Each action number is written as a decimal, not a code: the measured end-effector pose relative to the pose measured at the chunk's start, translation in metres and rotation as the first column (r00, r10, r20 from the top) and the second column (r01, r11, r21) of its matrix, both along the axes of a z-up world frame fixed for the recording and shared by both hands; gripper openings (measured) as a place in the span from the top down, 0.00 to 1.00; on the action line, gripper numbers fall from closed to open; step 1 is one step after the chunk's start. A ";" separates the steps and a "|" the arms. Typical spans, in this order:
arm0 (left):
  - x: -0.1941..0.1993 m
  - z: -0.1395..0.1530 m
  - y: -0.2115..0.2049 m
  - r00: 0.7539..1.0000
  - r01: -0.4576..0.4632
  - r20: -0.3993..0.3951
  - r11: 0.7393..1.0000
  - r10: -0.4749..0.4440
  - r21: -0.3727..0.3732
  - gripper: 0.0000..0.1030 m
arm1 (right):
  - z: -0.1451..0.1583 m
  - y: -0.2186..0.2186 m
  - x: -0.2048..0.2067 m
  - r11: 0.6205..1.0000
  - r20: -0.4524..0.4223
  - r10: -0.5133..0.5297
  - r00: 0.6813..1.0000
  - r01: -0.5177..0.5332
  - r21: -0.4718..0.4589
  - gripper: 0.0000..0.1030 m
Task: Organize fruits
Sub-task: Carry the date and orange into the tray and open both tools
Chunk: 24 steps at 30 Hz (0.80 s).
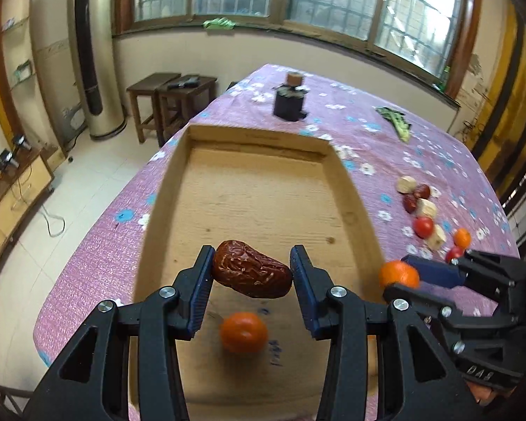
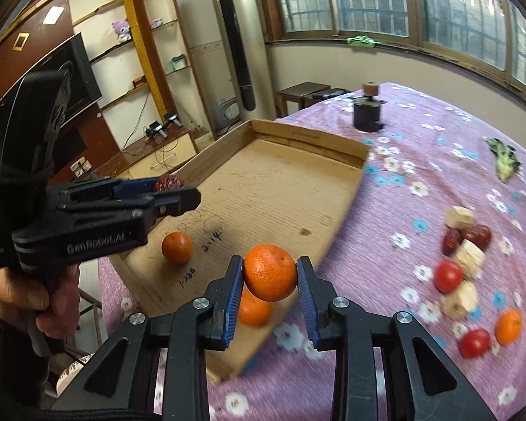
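My left gripper (image 1: 252, 273) is shut on a wrinkled red date (image 1: 251, 269) and holds it above the near end of the shallow cardboard tray (image 1: 347, 189). An orange (image 1: 243, 331) lies in the tray below it. My right gripper (image 2: 270, 275) is shut on an orange (image 2: 270, 272) over the tray's right edge (image 2: 340, 217). It also shows in the left wrist view (image 1: 399, 277). Two oranges (image 2: 177, 247) (image 2: 255, 308) lie in the tray. The left gripper (image 2: 172, 193) shows at the left with the date (image 2: 168, 183).
On the purple flowered cloth (image 2: 420, 161) to the right lie dates (image 2: 468, 236), tomatoes (image 2: 448, 275), pale wood-like blocks (image 2: 468, 258) and a small orange (image 2: 508, 326). A dark jar with a cork (image 2: 368, 112) and a green vegetable (image 2: 505, 161) lie farther back.
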<state>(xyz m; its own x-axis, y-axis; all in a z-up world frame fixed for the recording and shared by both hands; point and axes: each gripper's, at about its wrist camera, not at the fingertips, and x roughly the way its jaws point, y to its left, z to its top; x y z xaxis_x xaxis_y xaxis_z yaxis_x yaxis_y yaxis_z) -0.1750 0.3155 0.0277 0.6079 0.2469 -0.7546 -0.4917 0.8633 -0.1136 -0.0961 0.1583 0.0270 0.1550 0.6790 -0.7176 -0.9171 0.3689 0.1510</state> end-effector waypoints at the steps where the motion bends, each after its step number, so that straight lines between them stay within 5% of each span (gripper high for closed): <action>1: 0.001 -0.004 0.004 1.000 -0.009 -0.008 1.000 0.009 -0.008 0.59 | -0.004 0.008 0.001 1.000 -0.004 0.007 1.000 -0.007 -0.011 0.70; 19: 0.009 -0.042 0.011 0.987 -0.042 -0.156 0.999 0.047 0.029 0.59 | -0.044 0.054 0.003 0.990 0.000 0.078 0.997 -0.077 -0.119 0.67; 24: 0.001 -0.036 0.013 0.988 -0.058 -0.141 0.998 0.059 0.010 0.59 | -0.039 0.050 0.001 0.991 0.004 0.075 0.997 -0.074 -0.109 0.58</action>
